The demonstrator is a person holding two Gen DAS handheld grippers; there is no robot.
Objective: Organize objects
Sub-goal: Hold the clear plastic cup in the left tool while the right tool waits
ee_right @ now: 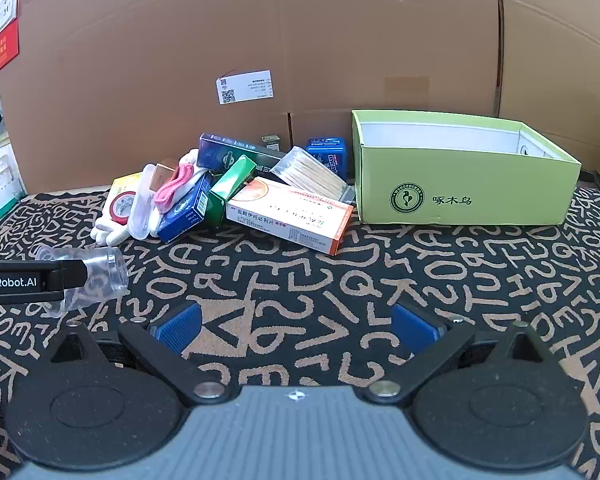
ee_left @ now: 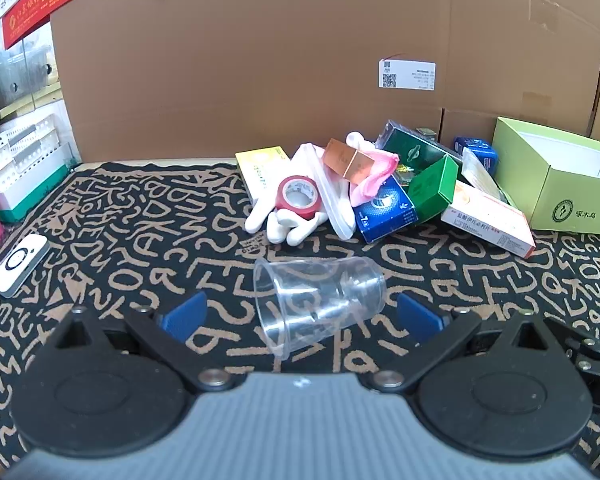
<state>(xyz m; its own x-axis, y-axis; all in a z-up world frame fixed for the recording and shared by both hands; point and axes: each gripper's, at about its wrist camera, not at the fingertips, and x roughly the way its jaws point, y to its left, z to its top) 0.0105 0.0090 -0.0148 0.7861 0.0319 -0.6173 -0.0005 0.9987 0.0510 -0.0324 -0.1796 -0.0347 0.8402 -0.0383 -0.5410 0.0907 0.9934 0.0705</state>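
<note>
Black cloth (ee_right: 440, 280) scrawled with tan letter shapes; a lime-green box (ee_right: 460, 188), white inside; red tape roll (ee_left: 299, 197); a clear cup (ee_left: 320, 304); possibly pink rubber bands (ee_right: 172, 188).

A brown cardboard wall (ee_right: 180, 60) backs a black patterned tablecloth (ee_right: 420, 280).

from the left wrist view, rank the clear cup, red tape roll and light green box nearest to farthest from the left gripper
1. Clear cup: lying on its side between the open fingers of the left gripper, untouched.
2. Red tape roll: straight ahead, resting on the white glove.
3. Light green box: far right, by the cardboard wall.
</note>
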